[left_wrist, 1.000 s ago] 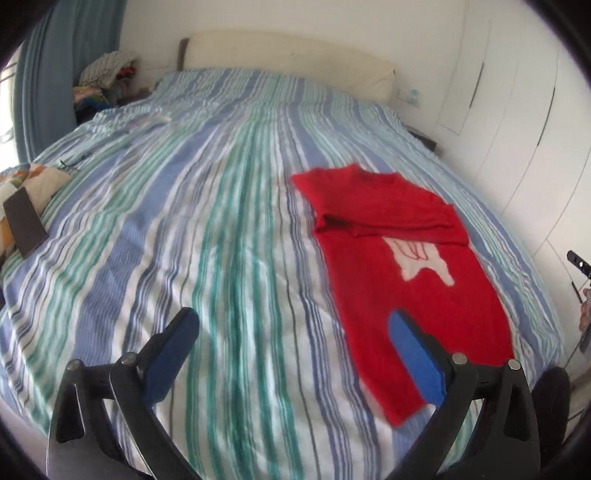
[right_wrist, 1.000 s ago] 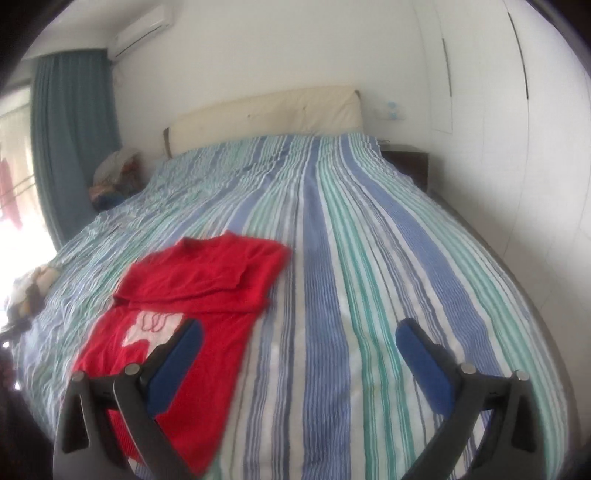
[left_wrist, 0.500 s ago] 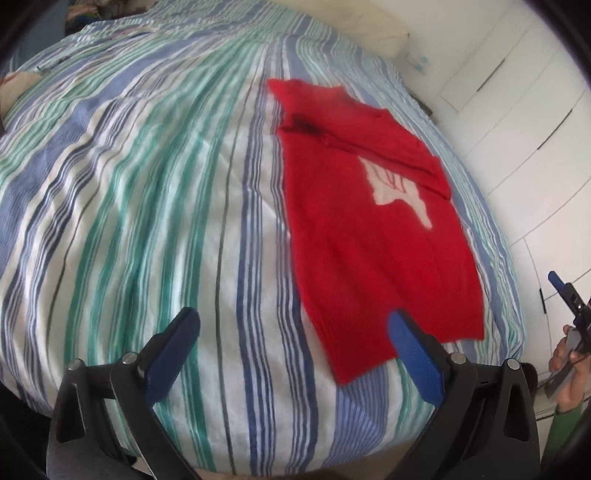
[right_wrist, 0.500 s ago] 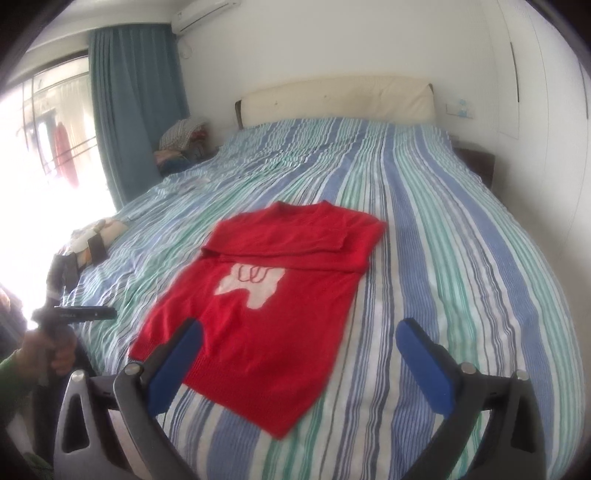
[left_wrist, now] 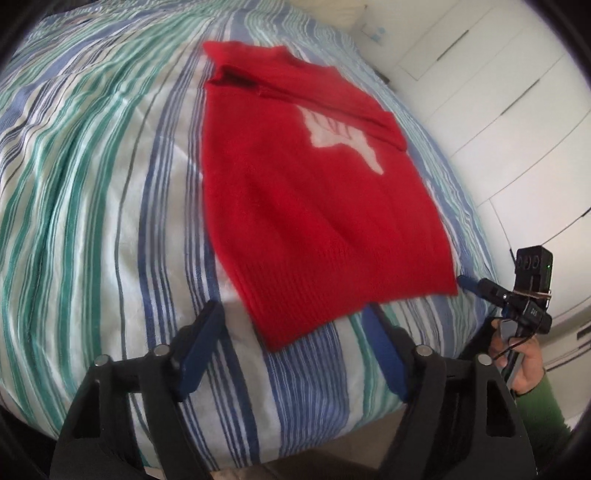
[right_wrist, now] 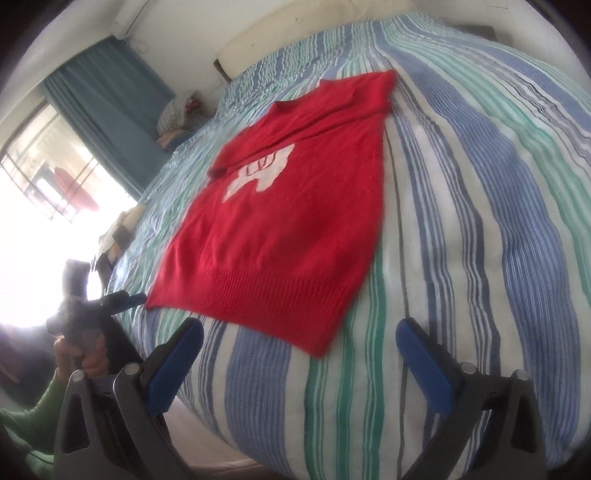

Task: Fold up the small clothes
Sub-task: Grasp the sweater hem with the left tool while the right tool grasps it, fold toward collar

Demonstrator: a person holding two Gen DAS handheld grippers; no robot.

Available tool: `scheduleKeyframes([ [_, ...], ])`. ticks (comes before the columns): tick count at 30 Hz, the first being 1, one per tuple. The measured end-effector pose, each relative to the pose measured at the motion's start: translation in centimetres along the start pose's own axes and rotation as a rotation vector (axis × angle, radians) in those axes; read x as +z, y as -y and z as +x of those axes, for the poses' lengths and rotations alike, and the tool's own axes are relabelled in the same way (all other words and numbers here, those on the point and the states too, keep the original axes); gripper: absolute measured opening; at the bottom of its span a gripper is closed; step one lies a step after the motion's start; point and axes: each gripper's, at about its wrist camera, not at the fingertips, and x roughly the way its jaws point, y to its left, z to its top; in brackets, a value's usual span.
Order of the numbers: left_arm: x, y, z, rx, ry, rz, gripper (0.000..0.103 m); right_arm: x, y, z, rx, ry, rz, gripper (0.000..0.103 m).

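1. Sweater [left_wrist: 317, 206] is lying flat by the bed's [left_wrist: 92, 221] foot edge, long axis running toward the headboard, hem nearest.
2. Left gripper [left_wrist: 291, 345] has just been closing, nothing pinched yet, left hem corner sitting between its jaws.
3. Right gripper [right_wrist: 299, 363] is gaping open, empty, facing the right hem corner.

sweater [left_wrist: 314, 206] on bed [left_wrist: 92, 184] | near foot edge | headboard [right_wrist: 295, 33] behind

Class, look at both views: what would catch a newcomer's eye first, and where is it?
The red sweater lies flat on the striped bed, sleeves folded across its chest above a white motif. Both grippers hang open near its ribbed hem, the left gripper at one corner, the right gripper at the other.
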Motion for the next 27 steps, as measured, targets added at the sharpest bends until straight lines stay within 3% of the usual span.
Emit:
scheduleKeyframes([
  [1, 0.0, 0.1, 0.4, 0.012, -0.006, 0.000, 0.068, 0.3, 0.4, 0.5, 0.011, -0.012, 0.019, 0.102],
  [4, -0.1, 0.0, 0.3, 0.023, 0.016, -0.027, 0.068, 0.8, 0.7, 1.6, 0.083, -0.037, 0.045, 0.083],
  [7, -0.1, 0.3, 0.4, 0.061, 0.026, -0.030, 0.068, 0.7, 0.1, 3.0, 0.054, -0.092, 0.015, 0.070],
  [8, -0.2, 0.6, 0.4, 0.088, 0.031, -0.021, 0.057, 0.6, -0.2, 3.2, 0.057, -0.099, 0.000, 0.056],
  [9, -0.3, 0.7, 0.5, 0.119, 0.035, -0.012, 0.022, 0.6, -0.4, 3.3, 0.054, -0.102, -0.010, 0.036],
  [10, -0.2, 0.5, 0.8, 0.116, 0.021, -0.014, 0.003, 0.5, -0.6, 3.4, 0.046, -0.104, -0.017, 0.020],
  [11, -0.2, 0.2, 0.8, 0.089, 0.012, -0.040, 0.004, 0.6, -0.8, 3.3, 0.026, -0.096, -0.020, 0.005],
  [15, 0.8, -0.3, -1.6, 0.040, 0.046, -0.065, 0.003, 1.4, -2.1, 1.0, 0.026, -0.038, -0.037, 0.005],
  [18, 3.7, -0.5, -3.4, -0.025, 0.079, -0.092, 0.003, 3.3, -3.2, -1.2, 0.041, 0.018, -0.052, 0.005],
  [22, 11.1, -0.5, -3.7, -0.029, 0.142, -0.088, 0.003, 8.6, -3.2, -1.6, 0.049, 0.096, -0.040, 0.005],
  [27, 22.6, -1.4, 0.0, 0.032, 0.163, -0.095, 0.003, 18.3, -1.7, 1.9, 0.023, 0.184, 0.022, 0.005],
])
